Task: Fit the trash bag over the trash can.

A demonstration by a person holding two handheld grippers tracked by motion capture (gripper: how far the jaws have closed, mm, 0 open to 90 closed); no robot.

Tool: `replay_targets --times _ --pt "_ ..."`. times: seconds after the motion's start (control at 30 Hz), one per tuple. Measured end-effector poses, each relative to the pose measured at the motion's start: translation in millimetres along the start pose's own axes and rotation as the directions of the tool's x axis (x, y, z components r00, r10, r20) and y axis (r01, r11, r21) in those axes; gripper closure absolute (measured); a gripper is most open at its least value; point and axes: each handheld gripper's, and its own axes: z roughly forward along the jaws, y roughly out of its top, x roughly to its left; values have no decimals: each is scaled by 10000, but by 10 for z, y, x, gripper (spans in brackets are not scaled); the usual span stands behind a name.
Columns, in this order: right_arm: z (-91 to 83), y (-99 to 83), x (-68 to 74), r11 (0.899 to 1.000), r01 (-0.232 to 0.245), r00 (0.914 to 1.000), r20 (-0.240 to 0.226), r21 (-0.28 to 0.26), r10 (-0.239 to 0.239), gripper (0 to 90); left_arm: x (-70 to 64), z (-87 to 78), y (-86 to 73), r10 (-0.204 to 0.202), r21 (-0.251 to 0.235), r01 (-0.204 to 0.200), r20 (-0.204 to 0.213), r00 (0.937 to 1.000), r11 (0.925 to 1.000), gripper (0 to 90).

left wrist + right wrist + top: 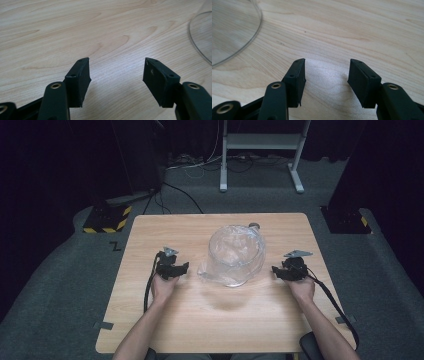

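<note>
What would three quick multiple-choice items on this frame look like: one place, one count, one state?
1. Where is the clear bowl on the table?
A. between the two tools
B. at the near edge
C. left of both tools

2. How many tools are on the table?
A. one
B. two
C. three

3. How does the left tool stand?
A. shut on the bowl
B. shut, holding nothing
C. open, holding nothing

Answers:
1 A: in the high view the bowl sits mid-table, with the left tool and the right tool on either side.
2 B: one in each hand.
3 C: the left gripper view shows bare wood between its spread jaws.
</note>
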Motion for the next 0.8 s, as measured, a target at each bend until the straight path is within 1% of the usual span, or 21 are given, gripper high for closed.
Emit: replay_targets --times 0.1,0.13,0.27,0.4,0.47,0.53,0.6,0.67,0.8 --pt "7 -6 0 10000 58 10000 36 22 -58 476 20 2 -5 -7 19 7 -54 10000 10000 379" --pt "9 -8 -4 10000 40 10000 33 10 -40 476 22 6 -7 -51 13 51 -68 10000 10000 378" --pt "10 -22 -38 10000 -46 10000 43 -82 47 470 39 34 -24 6 166 -3 -183 9998 9999 375" --pt "21 -55 -80 9993 -57 10000 40 -365 58 416 62 79 -46 -158 354 166 -226 9996 9992 363" --pt "26 -72 -93 9987 -74 10000 48 -512 76 408 68 84 -52 -109 318 118 -287 9995 9994 358" --pt "28 -71 -102 9987 -53 10000 57 -506 56 398 74 84 -57 -93 296 101 -276 9996 9995 356" --pt "29 -70 -108 9988 -83 10000 25 -488 85 384 76 92 -68 56 212 -49 -296 9995 9998 341" --pt "31 -69 -112 9989 -68 10000 0 -470 68 370 76 105 -103 190 -57 -192 -293 9994 9998 307" --pt "32 -68 -111 9990 -18 10000 -21 -450 17 351 71 94 -114 198 14 -197 -292 9994 9998 270"
